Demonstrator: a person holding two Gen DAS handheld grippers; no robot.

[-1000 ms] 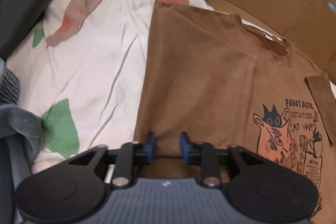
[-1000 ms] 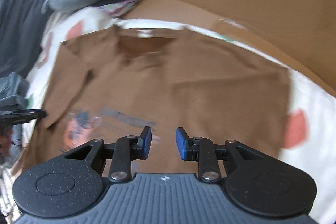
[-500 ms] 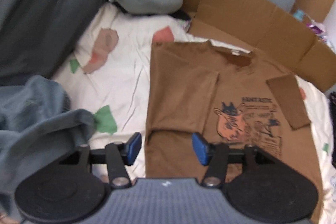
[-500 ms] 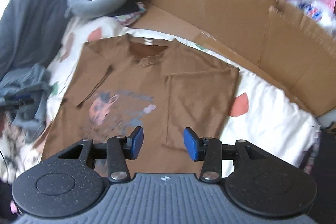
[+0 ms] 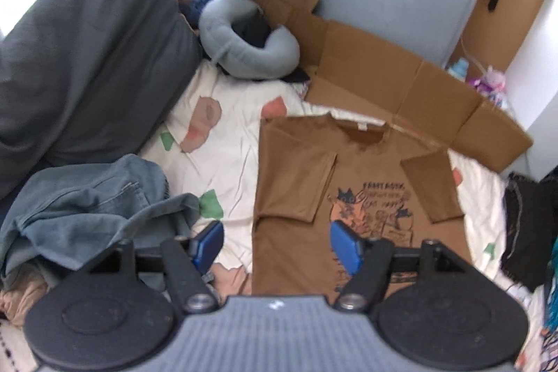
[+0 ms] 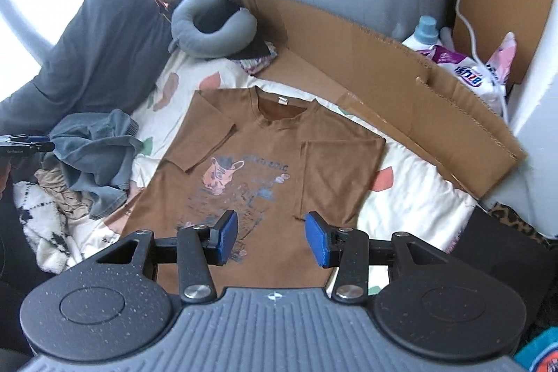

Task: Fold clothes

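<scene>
A brown T-shirt point(image 5: 296, 169) point(image 6: 265, 142) with a cat print lies flat on the white patterned bedsheet point(image 5: 226, 142), both short sleeves folded in over the chest. My left gripper point(image 5: 277, 248) hovers open above the shirt's lower left edge, holding nothing. My right gripper point(image 6: 272, 237) hangs open above the shirt's hem, its blue pads point(image 6: 319, 243) wide apart and empty. The left gripper's tip point(image 6: 24, 143) shows at the left edge of the right wrist view.
A heap of blue-grey jeans point(image 5: 90, 208) point(image 6: 94, 152) and other clothes lies left of the shirt. A dark pillow point(image 5: 87, 58), grey neck pillow point(image 5: 251, 47) and flattened cardboard point(image 5: 401, 86) border the bed. Detergent bottles point(image 6: 446, 58) stand behind the cardboard. Dark clothing point(image 5: 523, 229) lies right.
Both grippers have lifted up and back from the shirt and opened wider. The shirt's sleeves now lie folded inward and the whole bed has come into view.
</scene>
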